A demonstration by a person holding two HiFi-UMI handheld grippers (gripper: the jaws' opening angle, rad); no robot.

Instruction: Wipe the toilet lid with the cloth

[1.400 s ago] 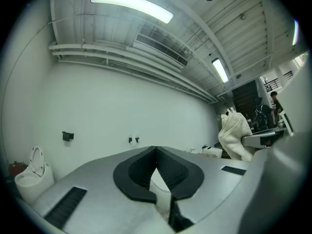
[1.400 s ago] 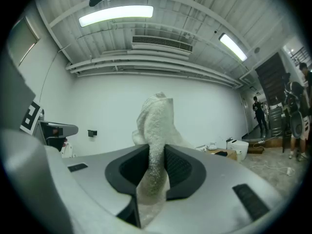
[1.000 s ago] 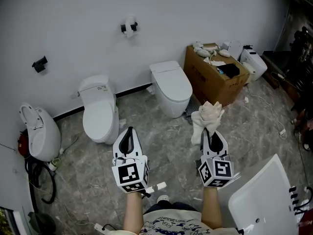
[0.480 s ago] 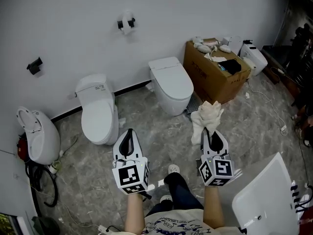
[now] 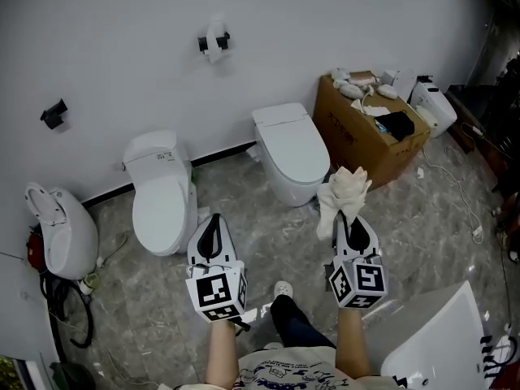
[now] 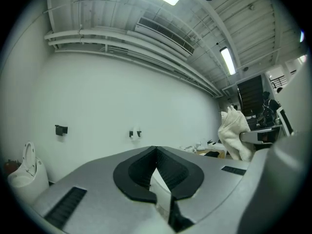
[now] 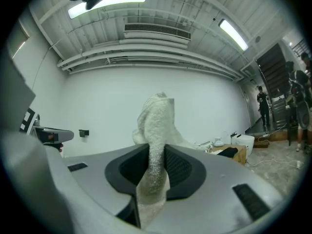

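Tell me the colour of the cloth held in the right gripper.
White; the cloth shows best in the right gripper view.

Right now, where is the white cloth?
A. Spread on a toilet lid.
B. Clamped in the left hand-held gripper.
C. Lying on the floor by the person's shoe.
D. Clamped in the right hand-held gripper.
D: the right gripper view shows the cloth pinched between the jaws of the right hand-held gripper, while the left hand-held gripper is shut on nothing.
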